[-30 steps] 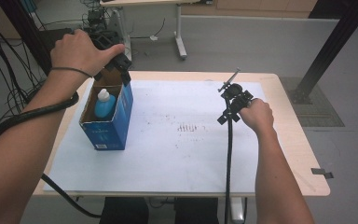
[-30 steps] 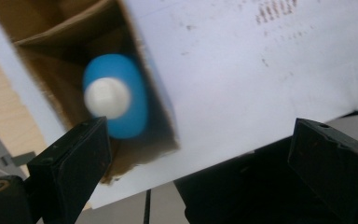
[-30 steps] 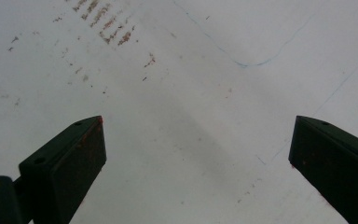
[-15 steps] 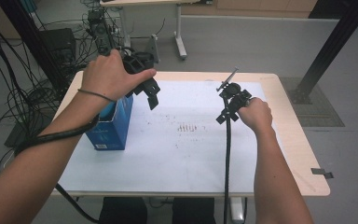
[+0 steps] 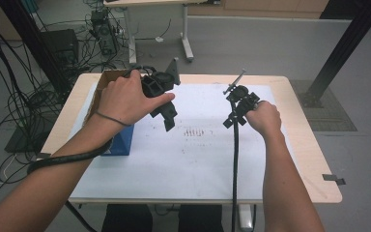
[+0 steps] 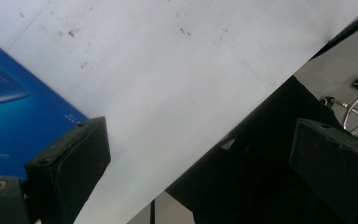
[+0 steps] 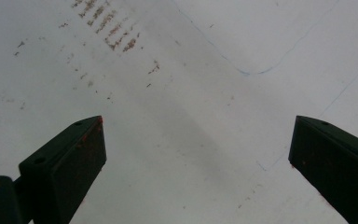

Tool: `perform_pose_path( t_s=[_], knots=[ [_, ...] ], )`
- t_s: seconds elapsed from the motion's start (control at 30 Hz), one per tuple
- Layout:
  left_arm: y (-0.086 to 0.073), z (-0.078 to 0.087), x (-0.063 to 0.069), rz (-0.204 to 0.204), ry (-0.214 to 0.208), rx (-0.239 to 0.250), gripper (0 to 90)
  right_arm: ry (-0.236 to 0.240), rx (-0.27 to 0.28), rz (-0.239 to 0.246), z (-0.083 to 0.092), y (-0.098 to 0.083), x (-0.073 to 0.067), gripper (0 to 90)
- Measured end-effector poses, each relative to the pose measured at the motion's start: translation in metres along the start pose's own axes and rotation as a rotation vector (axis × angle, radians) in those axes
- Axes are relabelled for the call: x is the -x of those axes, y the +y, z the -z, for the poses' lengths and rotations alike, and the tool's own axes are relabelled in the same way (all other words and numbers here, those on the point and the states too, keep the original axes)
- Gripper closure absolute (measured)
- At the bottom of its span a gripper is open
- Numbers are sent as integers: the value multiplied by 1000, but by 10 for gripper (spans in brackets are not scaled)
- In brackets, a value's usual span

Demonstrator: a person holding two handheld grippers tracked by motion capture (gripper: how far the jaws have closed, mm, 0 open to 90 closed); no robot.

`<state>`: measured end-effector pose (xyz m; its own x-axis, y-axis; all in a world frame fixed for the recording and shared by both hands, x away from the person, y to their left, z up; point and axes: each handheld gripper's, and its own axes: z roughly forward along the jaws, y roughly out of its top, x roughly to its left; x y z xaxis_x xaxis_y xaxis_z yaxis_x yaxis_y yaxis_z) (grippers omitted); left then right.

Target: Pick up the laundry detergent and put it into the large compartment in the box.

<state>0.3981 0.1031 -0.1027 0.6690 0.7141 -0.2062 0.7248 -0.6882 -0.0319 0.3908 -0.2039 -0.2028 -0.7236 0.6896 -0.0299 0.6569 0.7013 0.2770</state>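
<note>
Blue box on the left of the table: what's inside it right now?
Cannot tell. In the high view the person's left hand and forearm cover most of the blue box. Just its brown cardboard rim and blue side show. The left tool hangs open and empty beside it.

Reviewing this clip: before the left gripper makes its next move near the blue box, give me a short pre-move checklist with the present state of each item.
1. Left gripper empty: ok. In the left gripper view its jaws stand wide apart with nothing between them.
2. Right gripper empty: ok. In the right gripper view its jaws are apart over the bare white sheet.
3. Blue box standing on the table: ok, upright at the sheet's left edge, partly hidden by the left hand.
4. Contents of the box: cannot tell, the hand covers its opening.
5. Left gripper clear of the box: ok, it is held to the box's right, above the sheet.
6. Grippers apart from each other: ok.
</note>
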Motion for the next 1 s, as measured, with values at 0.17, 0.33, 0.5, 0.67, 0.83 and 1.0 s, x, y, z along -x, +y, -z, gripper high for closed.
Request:
perform_pose_path(
  t_s=[0.17, 0.33, 0.5, 0.67, 0.83, 1.0],
  knots=[
    [1, -4, 0, 0, -1, -4, 54, 2, -1, 0, -1, 0, 0, 37],
    [2, -5, 0, -3, -1, -3, 53, 3, -1, -4, -1, 0, 0, 37],
    [4, -6, 0, -1, -4, -9, 53, 6, -1, -2, -2, 1, 0, 38],
    [4, -4, -1, 2, -2, -7, 53, 5, -2, -5, -2, 0, 0, 38],
    [4, -4, 1, 2, -3, -7, 53, 6, -3, -3, -2, 1, 0, 38],
    [5, -6, 1, -1, -3, -13, 53, 7, -1, -2, -2, 1, 0, 38]
  ],
)
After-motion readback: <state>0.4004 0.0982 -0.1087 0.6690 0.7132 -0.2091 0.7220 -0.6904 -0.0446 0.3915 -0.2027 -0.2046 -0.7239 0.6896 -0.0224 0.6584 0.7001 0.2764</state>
